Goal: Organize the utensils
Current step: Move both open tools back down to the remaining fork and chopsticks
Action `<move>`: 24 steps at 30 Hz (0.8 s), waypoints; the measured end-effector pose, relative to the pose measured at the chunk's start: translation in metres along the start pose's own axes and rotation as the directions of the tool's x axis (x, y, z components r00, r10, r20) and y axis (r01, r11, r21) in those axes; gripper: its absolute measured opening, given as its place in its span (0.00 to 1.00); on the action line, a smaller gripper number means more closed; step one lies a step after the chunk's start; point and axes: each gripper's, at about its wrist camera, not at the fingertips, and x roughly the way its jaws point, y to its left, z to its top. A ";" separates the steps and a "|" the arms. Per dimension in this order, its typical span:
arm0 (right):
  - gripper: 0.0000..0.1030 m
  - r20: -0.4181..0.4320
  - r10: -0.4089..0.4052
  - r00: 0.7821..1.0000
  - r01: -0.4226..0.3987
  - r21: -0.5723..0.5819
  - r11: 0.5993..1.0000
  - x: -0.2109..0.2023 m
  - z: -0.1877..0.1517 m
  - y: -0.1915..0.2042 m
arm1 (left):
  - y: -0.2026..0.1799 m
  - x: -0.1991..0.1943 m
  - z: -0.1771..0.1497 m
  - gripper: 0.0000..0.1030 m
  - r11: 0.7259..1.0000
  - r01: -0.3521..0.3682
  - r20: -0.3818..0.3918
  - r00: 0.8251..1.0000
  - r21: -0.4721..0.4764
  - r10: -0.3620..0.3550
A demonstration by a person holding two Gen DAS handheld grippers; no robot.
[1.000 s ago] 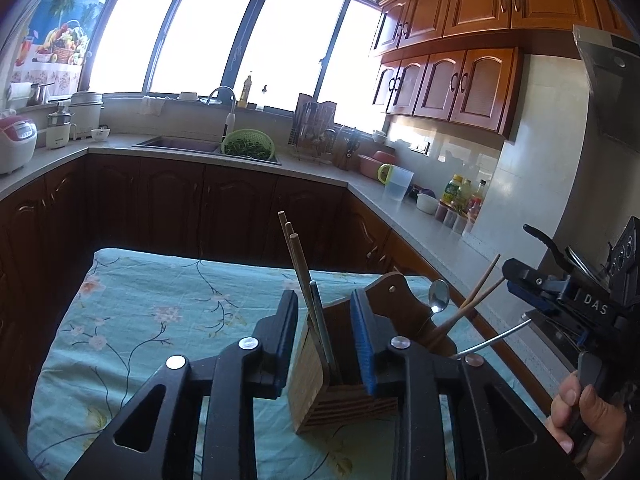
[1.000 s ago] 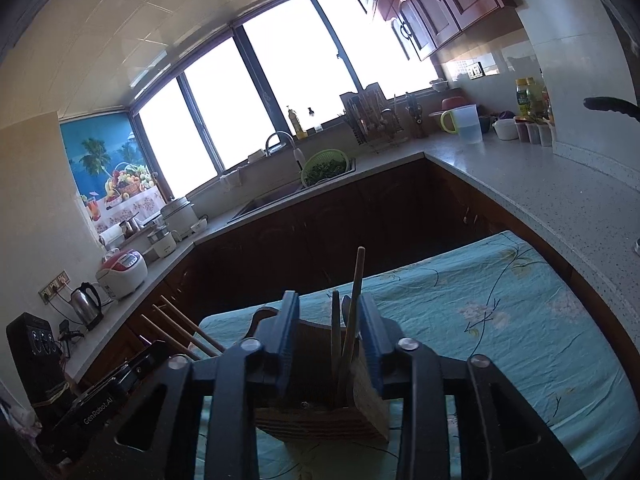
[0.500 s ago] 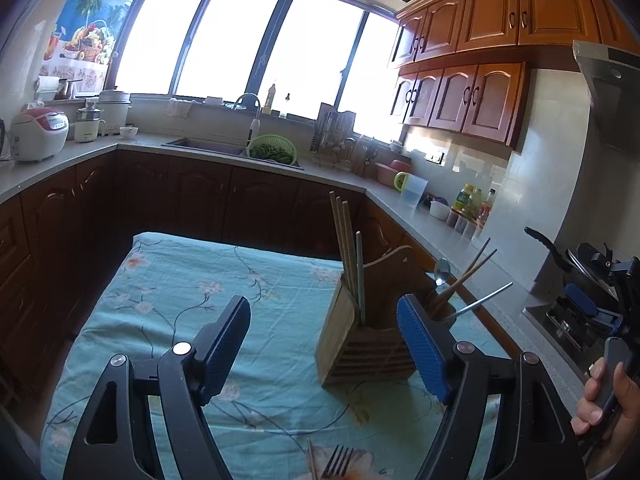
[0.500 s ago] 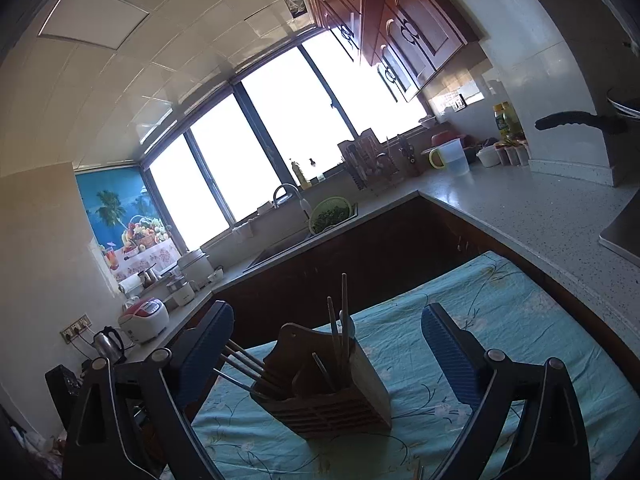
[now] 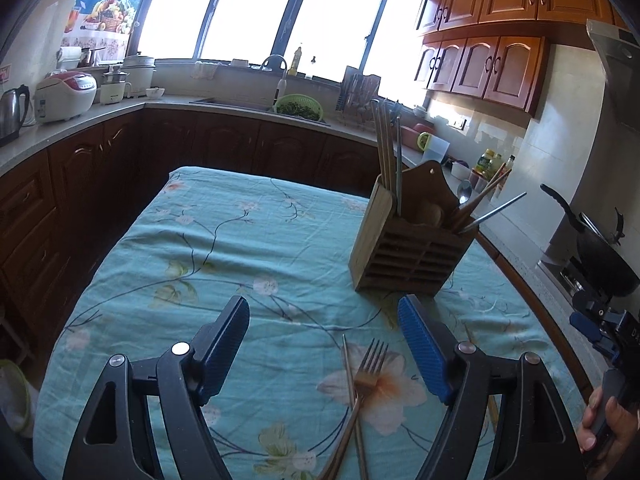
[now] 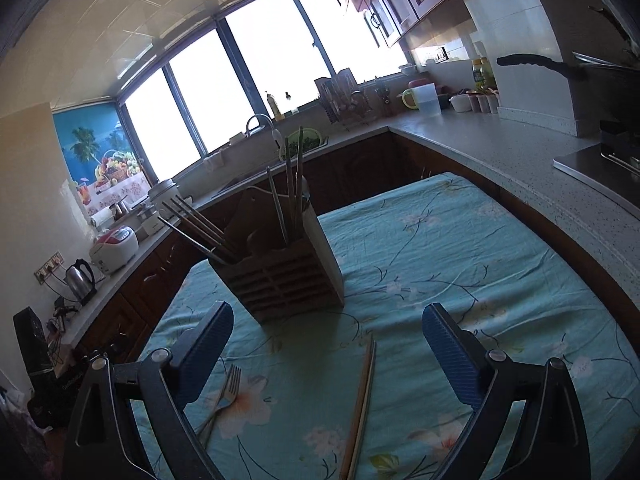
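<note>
Both the left gripper (image 5: 323, 354) and right gripper (image 6: 328, 354) gape wide and hold nothing, the fork (image 5: 370, 364) lying between the left one's fingers, the holder (image 5: 408, 248) beyond

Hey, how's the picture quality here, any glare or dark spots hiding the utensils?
Left wrist view: windows blown out white, but the fork on the tablecloth is sharp and evenly lit. Right wrist view: the backlit utensil holder has a shadowed front, the chopsticks stay readable, and fisheye bends the counter edge.
</note>
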 end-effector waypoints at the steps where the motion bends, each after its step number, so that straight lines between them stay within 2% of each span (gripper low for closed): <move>1: 0.94 -0.014 0.002 1.000 -0.002 0.003 1.000 0.001 -0.005 -0.001 | 0.000 -0.003 -0.004 0.74 1.000 -0.004 -0.006 1.000 0.000 0.004; 7: 0.94 -0.071 -0.003 0.997 0.004 0.015 1.000 0.003 -0.037 -0.002 | 0.004 -0.012 -0.025 0.74 1.000 -0.021 -0.041 0.999 0.002 0.021; 13: 0.92 -0.117 -0.011 0.993 0.009 -0.022 1.000 0.012 -0.052 0.003 | -0.002 -0.006 -0.031 0.74 0.998 -0.025 -0.090 0.995 0.054 0.030; 19: 0.73 -0.147 -0.026 0.989 0.020 -0.043 0.999 0.020 -0.056 0.006 | -0.008 0.005 -0.028 0.73 0.996 -0.021 -0.130 0.991 0.084 0.032; 21: 0.61 -0.166 -0.031 0.986 0.023 -0.049 0.999 0.024 -0.057 0.006 | -0.010 0.009 -0.027 0.73 0.996 -0.023 -0.145 0.989 0.092 0.036; 24: 0.50 -0.199 -0.042 0.979 0.031 -0.062 0.998 0.034 -0.056 0.006 | -0.018 0.019 -0.022 0.72 0.994 -0.003 -0.166 0.986 0.111 0.022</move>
